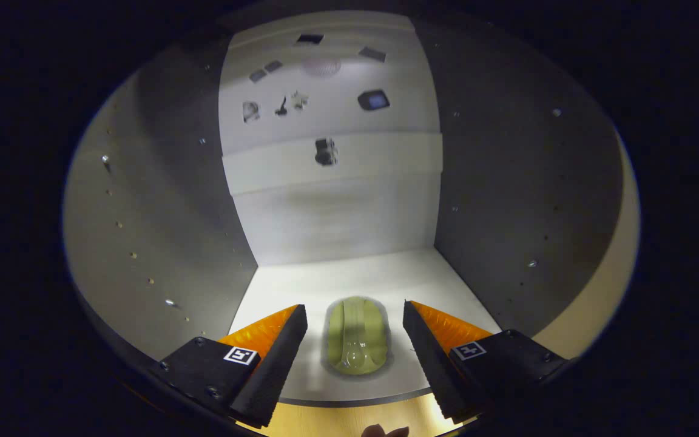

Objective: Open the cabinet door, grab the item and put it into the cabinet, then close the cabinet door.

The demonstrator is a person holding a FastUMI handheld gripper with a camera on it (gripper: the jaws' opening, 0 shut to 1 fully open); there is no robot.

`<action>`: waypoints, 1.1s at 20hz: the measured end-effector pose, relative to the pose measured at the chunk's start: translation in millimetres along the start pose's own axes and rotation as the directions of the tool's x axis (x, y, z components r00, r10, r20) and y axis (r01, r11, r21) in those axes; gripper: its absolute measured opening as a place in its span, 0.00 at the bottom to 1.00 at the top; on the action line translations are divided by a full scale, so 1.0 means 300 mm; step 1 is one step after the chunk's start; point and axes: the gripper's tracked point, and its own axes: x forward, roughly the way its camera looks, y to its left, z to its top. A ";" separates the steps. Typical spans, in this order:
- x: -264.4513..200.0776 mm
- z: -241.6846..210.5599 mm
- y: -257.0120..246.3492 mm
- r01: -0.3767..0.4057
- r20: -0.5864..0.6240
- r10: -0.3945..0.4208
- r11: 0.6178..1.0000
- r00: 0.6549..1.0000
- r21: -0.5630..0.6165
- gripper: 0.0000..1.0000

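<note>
Gripper (pixel 355 340) at the mouth of an open cabinet, fingers spread wide around a green item without touching it.

Nearest, the two fingers stand apart over the front edge of the cabinet floor (pixel 386 276). Between them, the rounded green item (pixel 357 337) lies on that floor, close to its front edge and midway between the side walls. Beyond it the pale floor runs back to the rear panel (pixel 331 212), with grey side walls (pixel 161 230) on either hand.
</note>
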 end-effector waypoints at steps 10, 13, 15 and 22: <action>-0.643 0.263 -0.009 -0.028 0.384 0.034 0.999 0.923 -0.020 0.99; -0.827 0.232 -0.051 -0.032 0.413 0.034 0.999 0.910 -0.011 0.99; -0.939 0.203 -0.086 -0.043 0.425 0.037 0.999 0.904 0.004 0.99; -1.218 0.121 -0.248 -0.013 0.456 0.046 0.997 0.889 -0.075 0.99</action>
